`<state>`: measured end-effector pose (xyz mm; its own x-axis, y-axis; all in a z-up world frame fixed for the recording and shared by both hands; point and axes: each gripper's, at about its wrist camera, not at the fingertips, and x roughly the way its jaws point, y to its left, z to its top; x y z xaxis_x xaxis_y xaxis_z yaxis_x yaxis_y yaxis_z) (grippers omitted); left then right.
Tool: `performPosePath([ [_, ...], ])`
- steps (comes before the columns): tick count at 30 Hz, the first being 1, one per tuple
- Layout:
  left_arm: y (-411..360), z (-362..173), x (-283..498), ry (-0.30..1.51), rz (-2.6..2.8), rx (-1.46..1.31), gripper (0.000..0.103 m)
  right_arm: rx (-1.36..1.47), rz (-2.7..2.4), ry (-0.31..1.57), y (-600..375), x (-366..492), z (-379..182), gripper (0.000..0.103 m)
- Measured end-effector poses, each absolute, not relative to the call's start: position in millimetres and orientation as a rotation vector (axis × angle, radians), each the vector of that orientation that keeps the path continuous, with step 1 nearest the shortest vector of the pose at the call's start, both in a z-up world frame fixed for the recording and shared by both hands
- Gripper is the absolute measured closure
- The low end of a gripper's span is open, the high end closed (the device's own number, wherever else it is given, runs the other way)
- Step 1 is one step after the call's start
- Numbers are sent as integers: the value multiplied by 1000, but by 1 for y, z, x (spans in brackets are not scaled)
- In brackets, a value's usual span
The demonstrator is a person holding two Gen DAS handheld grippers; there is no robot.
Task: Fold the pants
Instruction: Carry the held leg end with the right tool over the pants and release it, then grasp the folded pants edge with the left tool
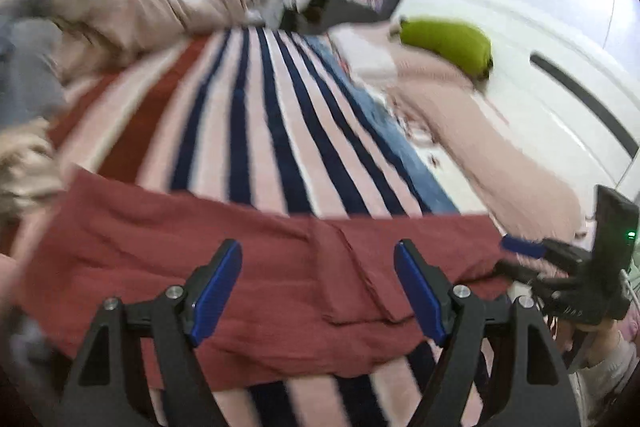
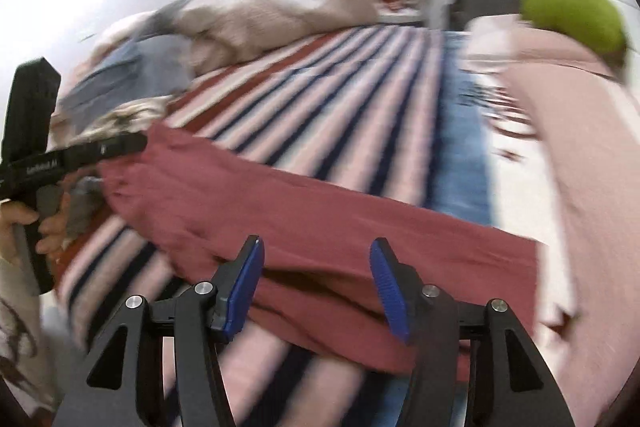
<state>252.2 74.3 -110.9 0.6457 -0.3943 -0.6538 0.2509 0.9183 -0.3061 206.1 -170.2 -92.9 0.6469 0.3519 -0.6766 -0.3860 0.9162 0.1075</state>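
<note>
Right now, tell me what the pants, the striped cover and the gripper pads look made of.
Pants: a soft woven cloth, maybe cotton or linen, matte brick red; it creases and drapes limply.
Striped cover: looks like a plush or knit blanket, matte, with slightly fuzzy stripe edges, though blur may add to that.
Gripper pads: blue, probably rubber or plastic, finely ribbed, on black rigid fingers.

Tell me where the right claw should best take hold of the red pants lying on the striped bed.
Probably the near edge of the red pants, approached low from the front. There the cloth lifts off the striped blanket, and the open right claw already straddles that raised fold.
</note>
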Motion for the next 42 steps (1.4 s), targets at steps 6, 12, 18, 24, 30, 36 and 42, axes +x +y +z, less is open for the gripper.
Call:
performPosePath([
  [6, 30, -152, 273, 908, -341, -167, 28, 32, 308, 773, -240, 192, -116, 52],
  [12, 21, -140, 260, 848, -336, -105, 29, 144, 301, 773, -272, 192, -128, 52],
  [18, 2, -143, 254, 898, -464, -91, 43, 198, 282, 743, -282, 182, -130, 52],
  [24, 0, -166, 263, 963, -431, -165, 55, 263, 288, 728, -288, 176, -132, 52],
  [30, -3, -162, 259, 946, -466, -166, 100, 258, 296, 725, -289, 176, -130, 52],
  [36, 14, -143, 260, 882, -429, -158, 100, 112, 319, 700, -276, 190, -109, 52],
  [42, 17, -148, 264, 894, -413, -132, 100, -14, 401, 766, -260, 240, -110, 68],
])
